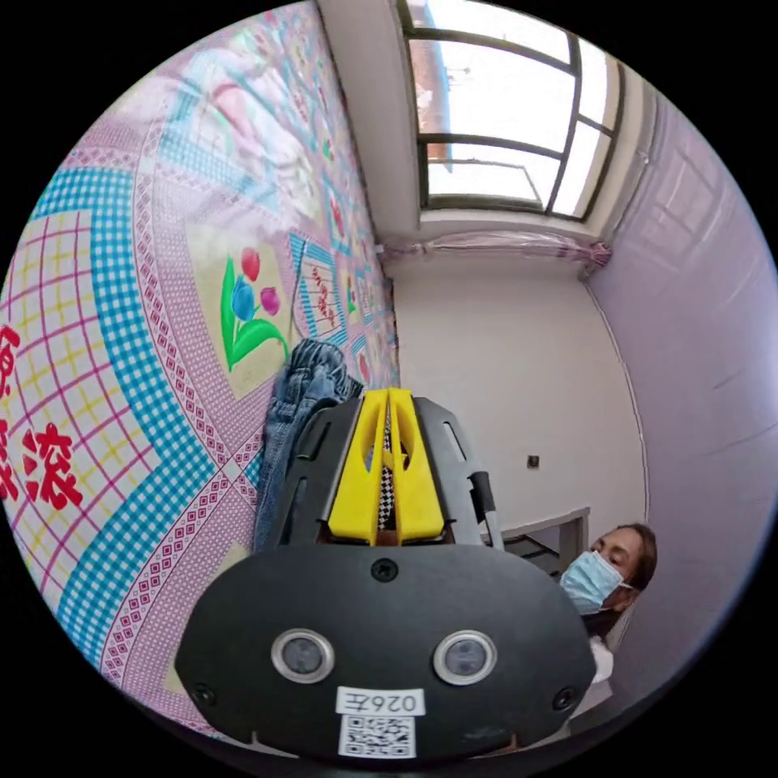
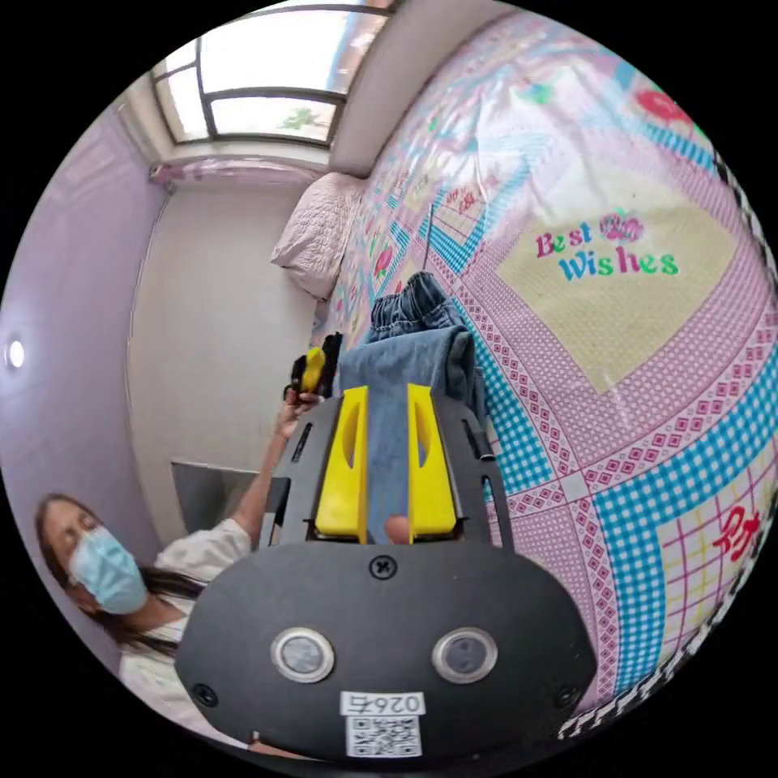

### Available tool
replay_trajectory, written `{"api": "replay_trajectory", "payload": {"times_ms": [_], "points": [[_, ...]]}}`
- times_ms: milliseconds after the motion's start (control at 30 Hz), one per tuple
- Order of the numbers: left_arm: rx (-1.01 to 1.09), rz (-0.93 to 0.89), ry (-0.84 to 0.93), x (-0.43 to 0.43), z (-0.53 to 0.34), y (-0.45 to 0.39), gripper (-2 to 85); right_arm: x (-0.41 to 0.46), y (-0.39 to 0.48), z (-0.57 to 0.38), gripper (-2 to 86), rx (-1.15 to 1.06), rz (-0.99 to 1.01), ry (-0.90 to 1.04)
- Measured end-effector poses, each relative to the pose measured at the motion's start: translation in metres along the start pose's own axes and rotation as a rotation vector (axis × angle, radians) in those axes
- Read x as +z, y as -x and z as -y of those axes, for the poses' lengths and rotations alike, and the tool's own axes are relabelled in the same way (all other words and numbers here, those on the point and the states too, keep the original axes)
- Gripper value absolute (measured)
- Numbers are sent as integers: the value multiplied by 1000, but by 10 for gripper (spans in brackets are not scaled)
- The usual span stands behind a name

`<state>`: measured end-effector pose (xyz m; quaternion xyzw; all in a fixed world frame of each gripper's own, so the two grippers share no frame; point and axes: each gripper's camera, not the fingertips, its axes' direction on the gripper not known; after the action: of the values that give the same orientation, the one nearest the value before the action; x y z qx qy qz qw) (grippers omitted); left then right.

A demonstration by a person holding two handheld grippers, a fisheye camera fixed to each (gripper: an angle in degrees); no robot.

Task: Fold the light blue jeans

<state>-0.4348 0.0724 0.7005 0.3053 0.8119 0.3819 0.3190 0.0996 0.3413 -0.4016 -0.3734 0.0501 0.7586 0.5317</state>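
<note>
Right, the left gripper view first. The left gripper [image 1: 388, 399] has its two yellow jaws pressed together, tips touching, only a thin checkered strip showing in the slit between them, and no cloth caught there. The light blue jeans [image 1: 301, 405] lie bunched on the patterned bedspread [image 1: 146, 340], just left of the jaws and a little beyond the tips; the gripper sits beside the denim, whether touching it I cannot tell. The bedspread runs up the left side of the view, tulips and checks all over it. Far off, a window [image 1: 502, 113] glows bright above a plain wall. Low on the right, a person [image 1: 604, 583] in a face mask shows beside the gripper body.

Now the right gripper view. The right gripper [image 2: 387, 393] holds its yellow jaws parted, a clear gap between them, and a smooth flat band of the jeans [image 2: 405, 356] shows through that gap from the base out past the tips. I cannot tell if the jaws touch the cloth. Beyond the tips the denim gathers into a crumpled waist end, lying on the bedspread [image 2: 632, 324]. Left of the jeans, the left gripper [image 2: 312, 374] is held up in the person's hand [image 2: 290, 409], off the bed. The person [image 2: 121, 583] sits low on the left. A pale pillow [image 2: 312, 235] rests at the bed's far end, under the window [image 2: 267, 73].
</note>
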Motion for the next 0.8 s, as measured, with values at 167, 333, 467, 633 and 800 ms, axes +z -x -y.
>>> {"api": "replay_trajectory", "payload": {"times_ms": [167, 333, 467, 633, 800], "points": [[312, 206, 102, 56, -51, -71, -10, 58, 41, -64, 9, -308, -220, -85], [283, 535, 333, 156, -46, -15, -10, 148, 32, -56, -8, -446, -478, -4], [181, 410, 327, 163, -42, 12, -10, 194, 0, -55, -9, -494, -515, 91], [455, 557, 316, 158, -123, -76, -10, 202, 39, -137, -9, -638, -637, 31], [495, 785, 269, 161, -230, -78, -10, 224, 52, -265, -9, -757, -513, -30]]}}
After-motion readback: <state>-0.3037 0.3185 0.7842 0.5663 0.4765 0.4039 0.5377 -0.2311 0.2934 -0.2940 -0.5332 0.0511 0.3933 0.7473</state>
